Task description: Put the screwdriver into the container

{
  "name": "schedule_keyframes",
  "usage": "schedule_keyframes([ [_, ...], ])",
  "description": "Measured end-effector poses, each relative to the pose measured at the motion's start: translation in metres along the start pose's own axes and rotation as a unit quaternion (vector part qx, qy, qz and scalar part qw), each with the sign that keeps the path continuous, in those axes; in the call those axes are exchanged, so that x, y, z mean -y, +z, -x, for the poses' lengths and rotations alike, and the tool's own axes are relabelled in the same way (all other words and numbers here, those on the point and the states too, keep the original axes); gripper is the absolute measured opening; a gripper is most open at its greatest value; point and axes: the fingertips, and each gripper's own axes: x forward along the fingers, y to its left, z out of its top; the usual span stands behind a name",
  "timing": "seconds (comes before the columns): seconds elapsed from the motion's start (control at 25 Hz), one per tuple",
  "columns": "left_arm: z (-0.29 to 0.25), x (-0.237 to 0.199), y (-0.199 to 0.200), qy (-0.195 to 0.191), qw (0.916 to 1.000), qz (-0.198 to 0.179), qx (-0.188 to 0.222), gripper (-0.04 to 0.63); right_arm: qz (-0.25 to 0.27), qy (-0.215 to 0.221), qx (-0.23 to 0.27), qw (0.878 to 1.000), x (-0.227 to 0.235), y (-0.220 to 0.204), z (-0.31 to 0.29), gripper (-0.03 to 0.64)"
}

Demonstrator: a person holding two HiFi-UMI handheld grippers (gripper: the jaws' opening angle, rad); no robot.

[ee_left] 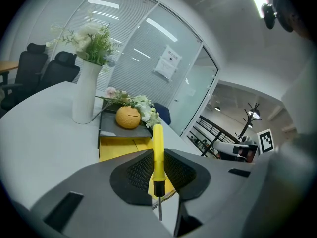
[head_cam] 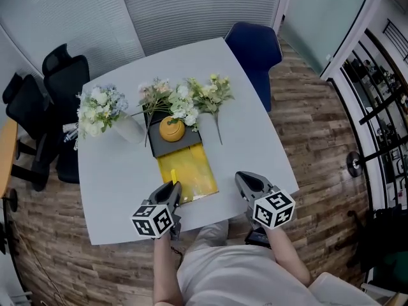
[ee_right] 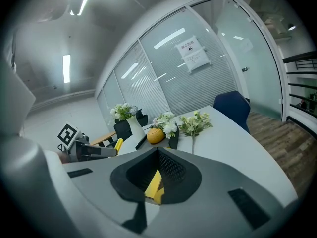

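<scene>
Jaws of left gripper [ee_left: 157,156]: clenched on the screwdriver [ee_left: 157,145] (yellow handle forward)
Jaws of right gripper [ee_right: 158,153]: closed together, empty
Screwdriver: over the counter's [head_cam: 255,139] near edge, at the yellow container's [head_cam: 191,171] near left corner

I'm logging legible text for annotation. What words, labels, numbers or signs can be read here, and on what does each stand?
Paper notice on the glass wall: it has printed lines, but they are too small and blurred to read.
Marker cubes: they show black-and-white square patterns only, with no letters or digits.
Nothing else in view carries legible text.
</scene>
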Motion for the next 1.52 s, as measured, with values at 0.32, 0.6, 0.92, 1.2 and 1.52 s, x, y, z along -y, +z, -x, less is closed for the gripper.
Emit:
schedule_keyframes([
  [0.32,-0.017,-0.010,-0.004,0.005,0.9999,0.011,-0.012,0.067,0.002,0.011,-0.011,1.000,0.006,0.001,-0.016,0.015],
  [0.6,-0.042,-0.021,-0.005,0.007,0.9994,0.013,-0.031,0.067,0.009,0.014,-0.025,1.000,0.018,0.003,-0.038,0.015],
  [0.92,-0.070,-0.034,-0.017,0.015,0.9969,0.010,-0.076,0.067,0.001,0.028,-0.049,0.998,0.025,-0.006,-0.070,0.015],
  [1.2,-0.094,-0.040,-0.027,0.008,0.9933,0.008,-0.115,0.067,-0.008,0.029,-0.065,0.997,0.035,-0.012,-0.092,0.015],
  [1.52,-0.121,-0.047,-0.044,0.010,0.9830,-0.004,-0.183,0.067,-0.019,0.029,-0.081,0.996,0.045,-0.020,-0.109,0.015],
])
